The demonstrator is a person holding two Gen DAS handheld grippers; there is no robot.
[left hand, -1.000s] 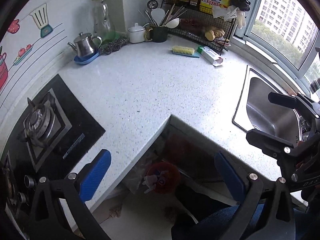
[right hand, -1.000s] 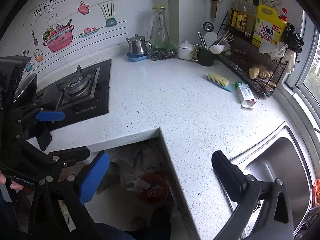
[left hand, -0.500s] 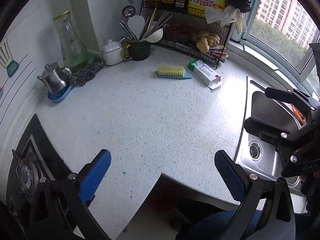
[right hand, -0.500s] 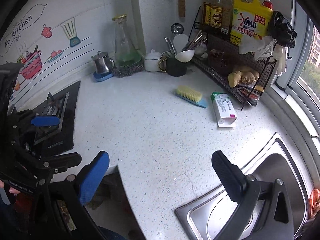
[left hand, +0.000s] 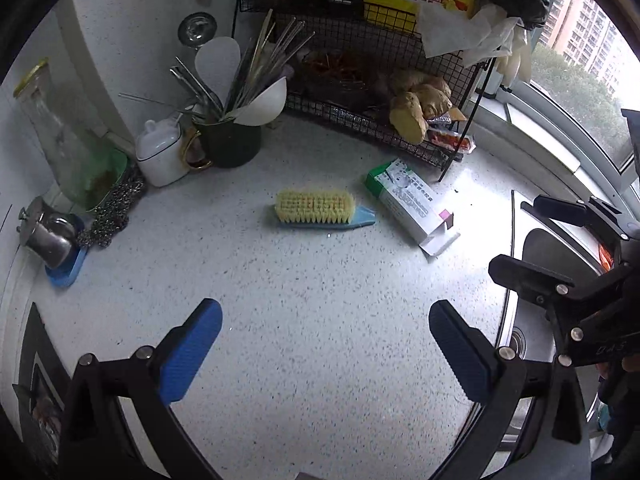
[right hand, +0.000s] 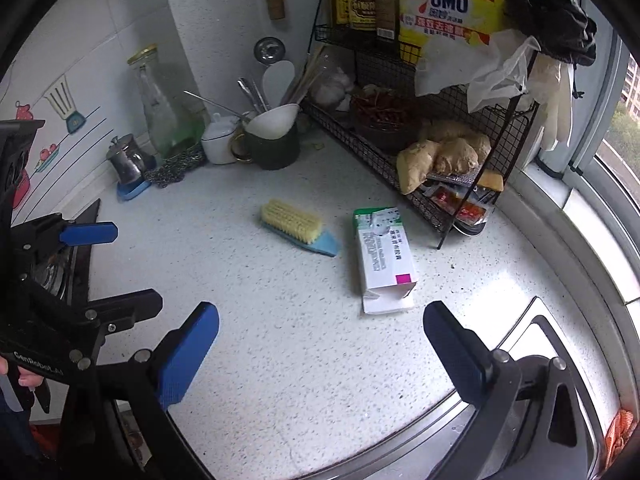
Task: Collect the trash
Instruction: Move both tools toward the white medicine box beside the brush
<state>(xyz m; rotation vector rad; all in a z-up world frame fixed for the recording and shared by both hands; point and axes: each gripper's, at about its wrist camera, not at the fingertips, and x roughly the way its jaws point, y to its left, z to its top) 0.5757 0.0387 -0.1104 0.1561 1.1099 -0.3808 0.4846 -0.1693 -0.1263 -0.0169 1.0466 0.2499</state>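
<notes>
Both my grippers, left (left hand: 324,350) and right (right hand: 320,350), gape wide and empty, aimed at the opened box (right hand: 382,258): likely the trash.

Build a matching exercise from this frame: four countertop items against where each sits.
Items:
1. yellow-bristled blue scrub brush
2. white-and-green cardboard box with open flap
3. small steel teapot
4. knobbly ginger root

Places:
A. in the black wire rack
B. on a blue saucer
C. mid-counter, left of the box
D. lying before the rack

Pairs: 1-C, 2-D, 3-B, 4-A
</notes>
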